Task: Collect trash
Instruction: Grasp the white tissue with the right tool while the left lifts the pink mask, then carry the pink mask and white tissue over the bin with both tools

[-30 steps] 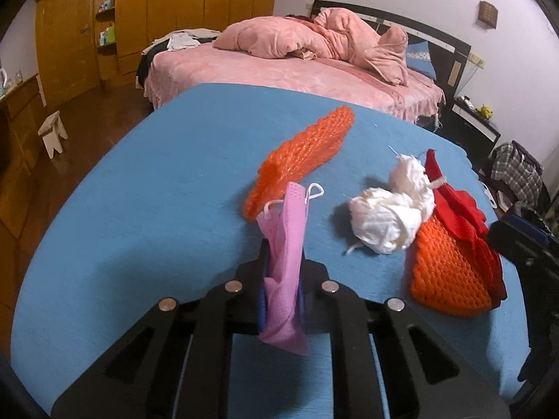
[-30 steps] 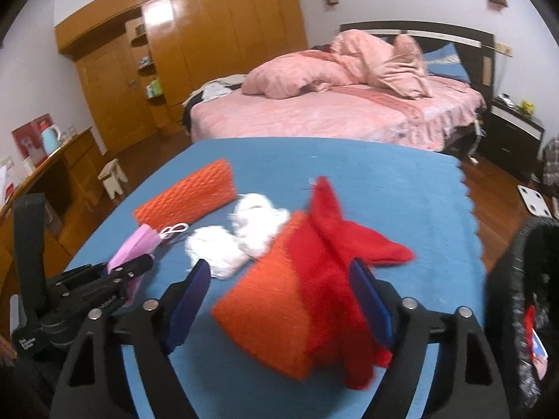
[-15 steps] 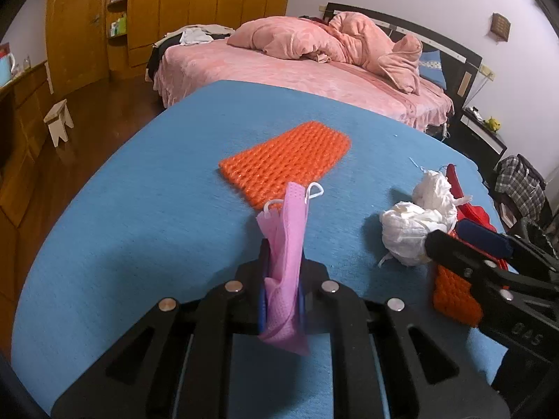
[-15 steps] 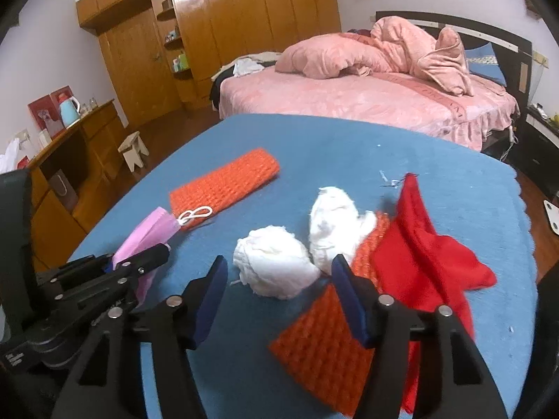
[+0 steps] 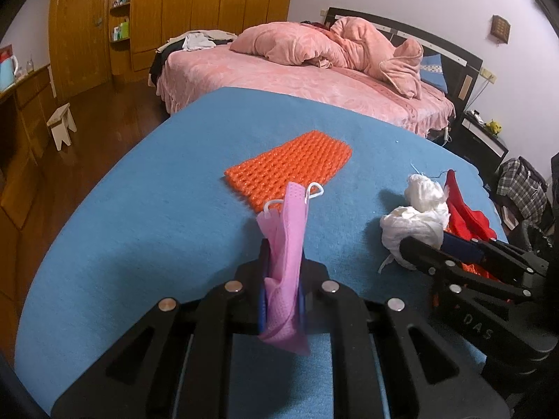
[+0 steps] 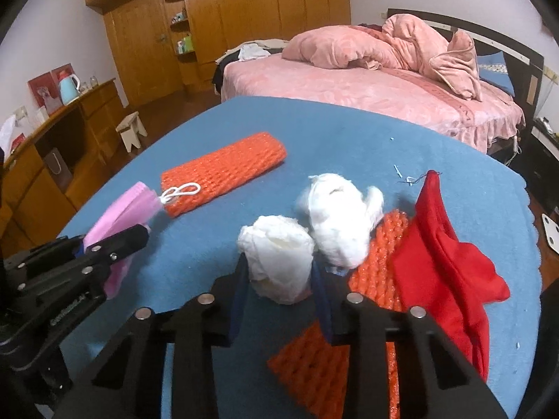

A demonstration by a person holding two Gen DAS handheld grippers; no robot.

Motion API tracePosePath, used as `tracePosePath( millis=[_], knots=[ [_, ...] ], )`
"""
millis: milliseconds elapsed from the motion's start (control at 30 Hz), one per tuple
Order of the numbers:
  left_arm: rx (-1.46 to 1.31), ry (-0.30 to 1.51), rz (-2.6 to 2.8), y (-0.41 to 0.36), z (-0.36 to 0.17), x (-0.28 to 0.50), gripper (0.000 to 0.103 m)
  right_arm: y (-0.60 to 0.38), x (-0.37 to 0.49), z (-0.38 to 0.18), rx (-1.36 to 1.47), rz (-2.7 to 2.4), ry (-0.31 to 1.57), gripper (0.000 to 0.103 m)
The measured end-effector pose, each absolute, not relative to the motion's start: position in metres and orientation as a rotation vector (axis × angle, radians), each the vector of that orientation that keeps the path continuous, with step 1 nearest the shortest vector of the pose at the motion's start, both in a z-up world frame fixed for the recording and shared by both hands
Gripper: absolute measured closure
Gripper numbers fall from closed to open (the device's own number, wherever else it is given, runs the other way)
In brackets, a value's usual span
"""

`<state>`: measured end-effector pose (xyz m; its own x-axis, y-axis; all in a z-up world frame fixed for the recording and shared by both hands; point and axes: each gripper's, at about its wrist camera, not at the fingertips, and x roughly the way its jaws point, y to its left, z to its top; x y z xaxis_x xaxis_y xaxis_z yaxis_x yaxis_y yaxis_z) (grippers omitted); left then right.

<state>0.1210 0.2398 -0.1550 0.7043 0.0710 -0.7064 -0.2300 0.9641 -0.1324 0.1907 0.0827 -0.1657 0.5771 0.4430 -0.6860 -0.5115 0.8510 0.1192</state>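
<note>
Left wrist view: the left gripper [image 5: 282,300] is clenched on a pink face mask [image 5: 284,244], which stands upright between the blue pads with its white ear loops at the top; the blue table cover [image 5: 139,230] serves as the landmark surface. Beyond the mask, toward the far edge of the cover, an orange foam net [image 5: 290,166] lies flat. To the right of the mask sit two white paper wads [image 5: 415,216], one behind the other, with a red cloth [image 5: 466,211] just beside them on the right. The right gripper [image 5: 443,244] enters from the right edge of the cover and its tips lie against the nearer wad. A pink bed [image 5: 314,80] stands beyond the far edge of the cover. Right wrist view: the jaws of the right gripper [image 6: 279,286] have just been closing, and the nearer white paper wad [image 6: 277,255] sits between the blue pads, which press its sides, so the claw is grasping that wad. The farther wad [image 6: 340,216] touches it at the upper right. A second orange foam net [image 6: 370,300] lies on the cover under the right finger, partly overlaid by the red cloth. The left gripper [image 6: 115,241] holds the mask near the left edge of the cover.
</note>
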Motion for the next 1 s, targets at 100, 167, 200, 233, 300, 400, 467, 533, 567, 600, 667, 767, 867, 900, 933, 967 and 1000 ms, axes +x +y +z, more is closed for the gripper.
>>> tracePosePath(
  millis=[100, 167, 200, 233, 300, 400, 467, 533, 567, 600, 667, 767, 867, 900, 933, 967, 1000],
  knots=[
    [-0.214, 0.769, 0.169, 0.240, -0.153, 0.120, 0.091, 0.077, 0.187, -0.159, -0.074, 0.572, 0.761, 0.071],
    [-0.207, 0.761, 0.168, 0.238, -0.150, 0.118, 0.091, 0.072, 0.184, -0.154, -0.052, 0.578, 0.752, 0.071],
    [-0.204, 0.758, 0.166, 0.237, -0.148, 0.118, 0.091, 0.069, 0.182, -0.150, -0.039, 0.584, 0.746, 0.071],
    [-0.200, 0.755, 0.165, 0.236, -0.146, 0.117, 0.091, 0.066, 0.180, -0.147, -0.030, 0.587, 0.741, 0.071],
    [-0.196, 0.748, 0.160, 0.232, -0.142, 0.115, 0.091, 0.060, 0.176, -0.141, -0.009, 0.591, 0.733, 0.071],
    [-0.188, 0.734, 0.149, 0.225, -0.138, 0.110, 0.091, 0.050, 0.172, -0.134, 0.018, 0.592, 0.726, 0.071],
    [-0.182, 0.728, 0.140, 0.219, -0.135, 0.107, 0.091, 0.044, 0.169, -0.131, 0.026, 0.587, 0.715, 0.071],
    [-0.172, 0.722, 0.131, 0.211, -0.132, 0.105, 0.091, 0.038, 0.166, -0.127, 0.032, 0.584, 0.705, 0.071],
    [-0.170, 0.721, 0.126, 0.208, -0.131, 0.105, 0.091, 0.034, 0.164, -0.125, 0.036, 0.580, 0.699, 0.071],
    [-0.168, 0.720, 0.120, 0.205, -0.131, 0.104, 0.091, 0.031, 0.164, -0.124, 0.040, 0.577, 0.696, 0.071],
    [-0.164, 0.716, 0.111, 0.198, -0.129, 0.103, 0.091, 0.025, 0.161, -0.121, 0.049, 0.569, 0.687, 0.071],
    [-0.154, 0.712, 0.097, 0.188, -0.128, 0.101, 0.091, 0.017, 0.157, -0.119, 0.059, 0.561, 0.682, 0.071],
    [-0.150, 0.710, 0.082, 0.178, -0.126, 0.099, 0.091, 0.007, 0.154, -0.117, 0.068, 0.548, 0.676, 0.071],
    [-0.148, 0.709, 0.079, 0.176, -0.126, 0.098, 0.091, 0.004, 0.151, -0.117, 0.070, 0.543, 0.674, 0.071],
    [-0.145, 0.707, 0.076, 0.173, -0.125, 0.097, 0.091, 0.000, 0.149, -0.116, 0.074, 0.536, 0.671, 0.071],
    [-0.143, 0.706, 0.074, 0.170, -0.125, 0.096, 0.091, -0.005, 0.148, -0.116, 0.080, 0.527, 0.669, 0.071],
    [-0.139, 0.703, 0.071, 0.166, -0.124, 0.095, 0.091, -0.010, 0.147, -0.116, 0.085, 0.521, 0.668, 0.071]
  ],
)
